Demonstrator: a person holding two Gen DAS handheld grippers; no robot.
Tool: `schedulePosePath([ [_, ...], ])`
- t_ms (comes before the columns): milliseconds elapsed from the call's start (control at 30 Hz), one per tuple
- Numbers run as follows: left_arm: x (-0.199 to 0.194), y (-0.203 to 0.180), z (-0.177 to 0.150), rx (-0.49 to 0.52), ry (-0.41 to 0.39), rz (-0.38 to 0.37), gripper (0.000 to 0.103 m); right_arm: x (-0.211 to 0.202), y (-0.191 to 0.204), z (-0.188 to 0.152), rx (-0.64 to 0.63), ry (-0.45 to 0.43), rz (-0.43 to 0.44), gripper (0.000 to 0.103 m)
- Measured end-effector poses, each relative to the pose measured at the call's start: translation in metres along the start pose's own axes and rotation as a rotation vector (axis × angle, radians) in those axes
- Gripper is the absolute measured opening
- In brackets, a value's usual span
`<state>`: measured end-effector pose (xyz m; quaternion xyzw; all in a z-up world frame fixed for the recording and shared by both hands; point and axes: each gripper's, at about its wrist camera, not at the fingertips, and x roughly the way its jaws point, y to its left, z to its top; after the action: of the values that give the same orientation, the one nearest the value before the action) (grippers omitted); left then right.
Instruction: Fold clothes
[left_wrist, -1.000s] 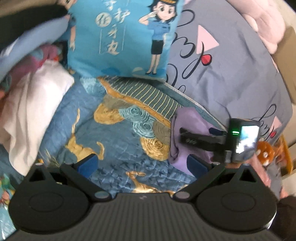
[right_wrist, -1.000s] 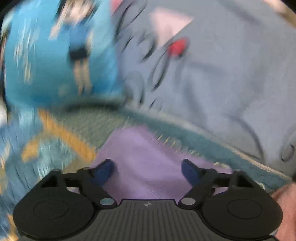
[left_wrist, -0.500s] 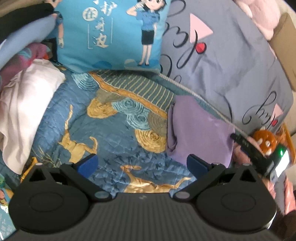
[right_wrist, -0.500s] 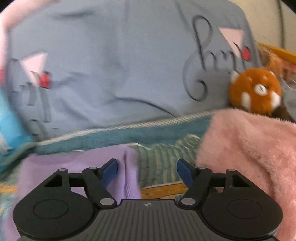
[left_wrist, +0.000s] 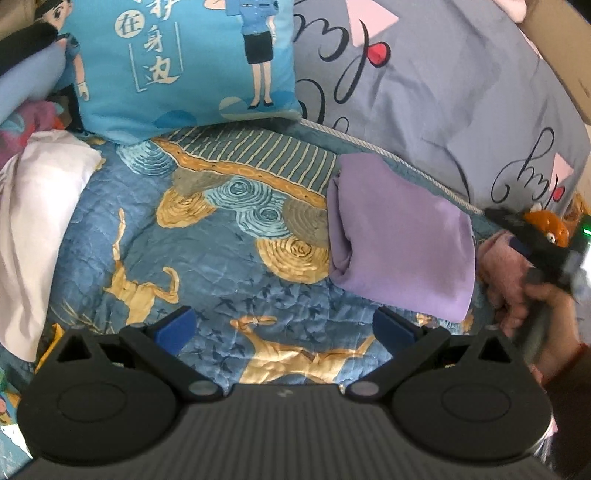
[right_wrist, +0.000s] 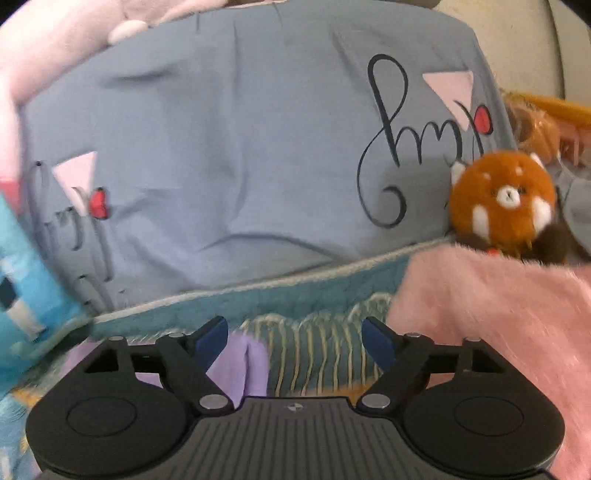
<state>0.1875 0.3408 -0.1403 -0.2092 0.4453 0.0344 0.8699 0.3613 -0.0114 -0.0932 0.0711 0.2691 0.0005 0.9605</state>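
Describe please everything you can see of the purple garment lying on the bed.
The purple garment is plain lilac, of soft, smooth-looking cloth, folded into a compact, roughly rectangular bundle; layered folds show at its left edge. It lies flat on the blue patterned quilt, near the quilt's corded border and the grey pillow. A pink fluffy fabric lies at its right side. Neither gripper touches it: the left gripper is open before it, the right gripper open beside its corner.
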Motion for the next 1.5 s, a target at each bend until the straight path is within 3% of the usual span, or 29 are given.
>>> schedulePosePath([
  [167, 0.003, -0.004, -0.002, 0.031, 0.005, 0.027, 0.103, -0.054, 0.02, -0.057, -0.161, 0.07, 0.201, 0.08],
  [267, 0.001, -0.004, -0.003, 0.034, 0.002, 0.031, 0.103, -0.077, 0.033, -0.082, -0.093, 0.092, 0.366, 0.087],
  [333, 0.0, -0.003, -0.004, 0.036, 0.003, 0.031, 0.103, -0.084, 0.044, -0.093, -0.054, 0.089, 0.415, 0.088],
  [400, 0.0, -0.003, -0.004, 0.041, 0.005, 0.036, 0.103, -0.085, 0.066, -0.102, -0.159, 0.061, 0.346, 0.088],
  [467, 0.001, -0.002, -0.005, 0.045, 0.008, 0.04, 0.103, -0.08, 0.09, -0.11, -0.297, 0.052, 0.22, 0.087],
  [700, 0.0, 0.003, -0.003, 0.031, 0.012, 0.028, 0.103, -0.076, 0.099, -0.115, -0.352, 0.015, 0.184, 0.087],
  [800, 0.002, -0.004, -0.005, 0.075, 0.007, 0.029, 0.103, -0.086, 0.089, -0.112, -0.362, 0.005, 0.163, 0.089],
  [933, 0.001, -0.034, -0.02, 0.24, -0.035, 0.051, 0.103, -0.116, 0.049, -0.101, -0.353, 0.005, 0.087, 0.093],
  [1033, -0.009, -0.058, -0.04, 0.316, -0.135, 0.066, 0.103, -0.147, 0.014, -0.094, -0.336, -0.01, 0.014, 0.1],
  [1167, -0.028, -0.093, -0.076, 0.362, -0.264, -0.069, 0.103, -0.21, -0.046, -0.097, -0.319, -0.03, -0.129, 0.103],
  [1333, -0.023, -0.166, -0.123, 0.358, -0.14, -0.13, 0.103, -0.259, -0.115, -0.108, -0.203, 0.057, -0.257, 0.103],
  [1500, -0.04, -0.226, -0.166, 0.353, -0.111, -0.125, 0.103, -0.304, -0.146, -0.111, -0.113, 0.033, -0.226, 0.103],
])
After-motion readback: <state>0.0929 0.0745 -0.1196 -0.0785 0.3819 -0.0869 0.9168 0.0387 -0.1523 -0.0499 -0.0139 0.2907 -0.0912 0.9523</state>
